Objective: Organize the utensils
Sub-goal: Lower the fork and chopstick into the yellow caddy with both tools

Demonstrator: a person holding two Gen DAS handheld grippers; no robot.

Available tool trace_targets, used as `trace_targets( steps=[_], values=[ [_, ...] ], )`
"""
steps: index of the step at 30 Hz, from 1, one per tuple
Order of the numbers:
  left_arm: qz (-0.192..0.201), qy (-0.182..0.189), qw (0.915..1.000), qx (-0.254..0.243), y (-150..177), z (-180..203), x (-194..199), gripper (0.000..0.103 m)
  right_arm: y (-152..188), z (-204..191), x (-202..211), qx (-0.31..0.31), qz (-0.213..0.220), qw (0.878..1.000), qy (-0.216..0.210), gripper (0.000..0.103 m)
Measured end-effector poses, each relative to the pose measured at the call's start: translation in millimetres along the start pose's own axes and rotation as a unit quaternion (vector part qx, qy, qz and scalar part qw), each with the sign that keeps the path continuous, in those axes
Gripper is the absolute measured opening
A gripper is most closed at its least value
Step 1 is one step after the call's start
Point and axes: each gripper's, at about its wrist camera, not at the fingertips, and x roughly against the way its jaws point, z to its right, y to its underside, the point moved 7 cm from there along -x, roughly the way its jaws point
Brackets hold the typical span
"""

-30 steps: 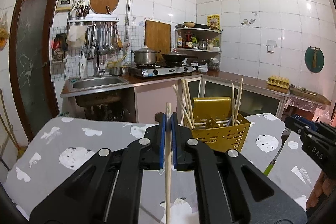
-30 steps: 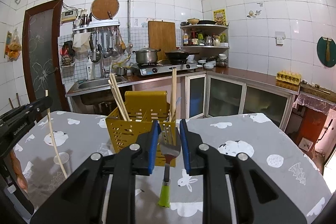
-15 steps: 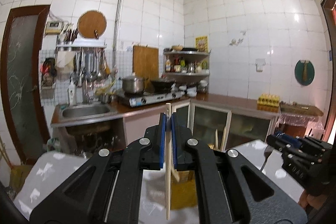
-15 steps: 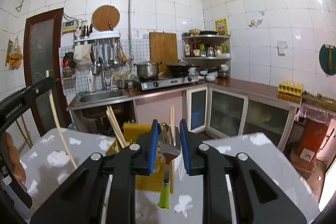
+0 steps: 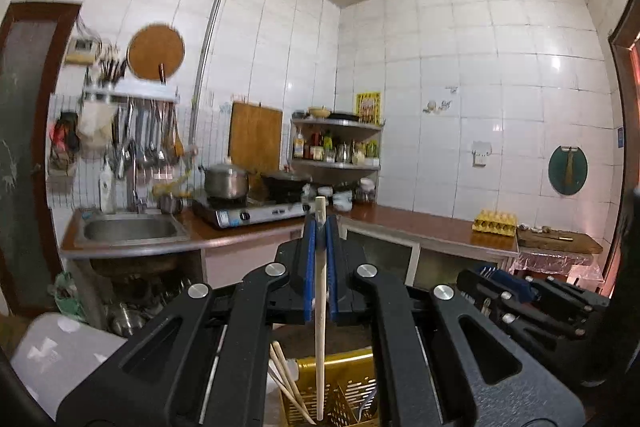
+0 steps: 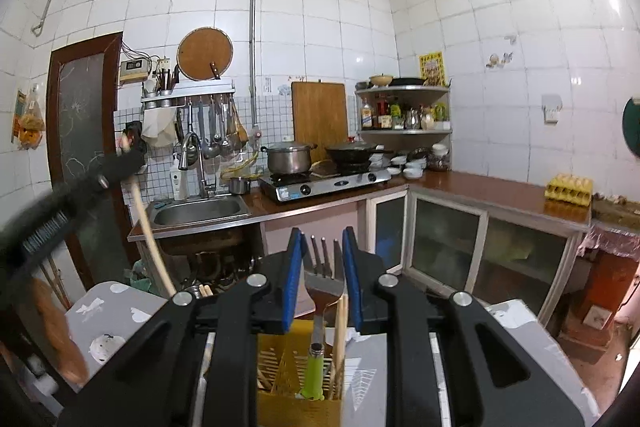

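We find the left gripper (image 5: 319, 227) closed tight on a single wooden chopstick (image 5: 320, 307), pads pressed to both sides of it w/ no gap visible. The stick stands approx. upright; its top end pokes just above the pads, its lower end hangs over the yellow utensil basket (image 5: 340, 387). Whether the tip touches the basket we cannot tell.

The right gripper (image 6: 323, 259) is only partly closed, jaws narrow, clamped on the head of a fork (image 6: 322, 279). Tines point up between the blue pads; the green handle (image 6: 314, 371) hangs down over the same yellow basket, approx. above its middle. In the left wrist view the right gripper also shows at far right, fork tines just visible.

The basket sits on a table w/ a grey patterned cloth (image 6: 116, 311), directly below both grippers. It already holds several chopsticks (image 5: 286, 383), leaning to the left side; another wooden stick (image 6: 340, 339) stands beside the fork handle. Which compartment each is in we cannot tell.

Bkgd: tiled kitchen, steel sink (image 6: 198, 213), two-burner stove (image 6: 324, 183) w/ a steel pot (image 6: 289, 157) and a dark wok (image 6: 352, 151), corner shelf (image 6: 404, 107) of bottles, egg tray (image 6: 568, 189) on the counter. Left wrist view is somewhat blurred at left.
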Motion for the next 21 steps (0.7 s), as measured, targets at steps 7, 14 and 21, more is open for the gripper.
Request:
trace_targets(
  steps=[7, 14, 21],
  values=[
    [-0.061, -0.007, 0.9981, 0.002, 66.2, -20.4, -45.0, 0.004, 38.2, 5.7, -44.4, 0.013, -0.045, 0.999, 0.007, 0.021],
    [-0.102, -0.030, 0.9944, -0.004, 115.3, -41.2, -48.8, 0.004, 87.2, 13.0, -74.2, 0.029, -0.097, 0.995, 0.012, 0.021],
    [-0.120, -0.059, 0.9907, 0.024, 121.3, -66.1, -18.9, 0.033, 105.4, 19.7, -59.9, 0.025, -0.102, 0.994, 0.022, 0.034]
  ],
)
